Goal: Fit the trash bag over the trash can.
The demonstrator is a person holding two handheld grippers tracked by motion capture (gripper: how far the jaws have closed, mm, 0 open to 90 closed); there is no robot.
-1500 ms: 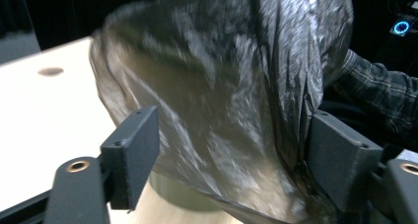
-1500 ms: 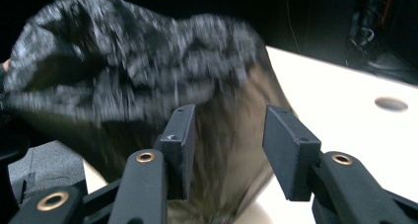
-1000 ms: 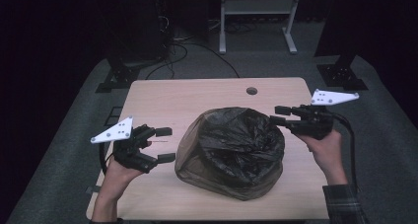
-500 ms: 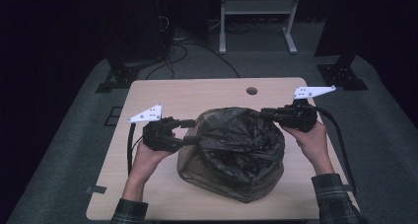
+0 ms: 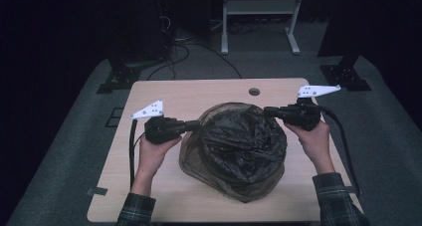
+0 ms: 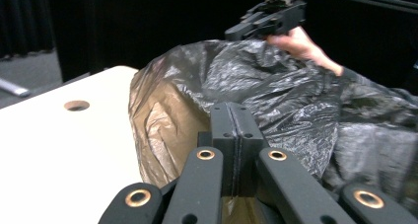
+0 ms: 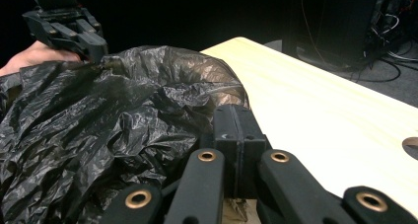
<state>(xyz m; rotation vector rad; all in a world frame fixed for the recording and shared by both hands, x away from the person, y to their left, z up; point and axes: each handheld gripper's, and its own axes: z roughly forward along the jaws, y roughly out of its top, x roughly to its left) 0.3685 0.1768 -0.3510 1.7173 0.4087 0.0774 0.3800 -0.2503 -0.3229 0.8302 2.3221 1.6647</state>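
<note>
A crumpled black plastic bag (image 5: 239,146) lies in the middle of the light wooden table (image 5: 164,94), its thin rim showing brownish where light passes through. My left gripper (image 5: 195,124) points right at the bag's left rim. Its jaws have just been closing and are now pressed together (image 6: 231,120) with a strip of bag film (image 6: 276,86) pinched between them. My right gripper (image 5: 268,111) points left at the right rim. Its jaws have also just been closing and stand shut (image 7: 235,123) on the bag's edge (image 7: 98,115). Each gripper view shows the other gripper across the bag.
A round cable hole (image 5: 254,91) sits near the table's far edge. Beyond the table on the grey floor stand a metal frame (image 5: 259,7), two dark stand bases (image 5: 119,79) (image 5: 346,74) and loose cables. Bare tabletop lies left and in front of the bag.
The left gripper has moved right from the table's left side to the bag's rim and shut. The right gripper has edged in toward the right rim and shut.
</note>
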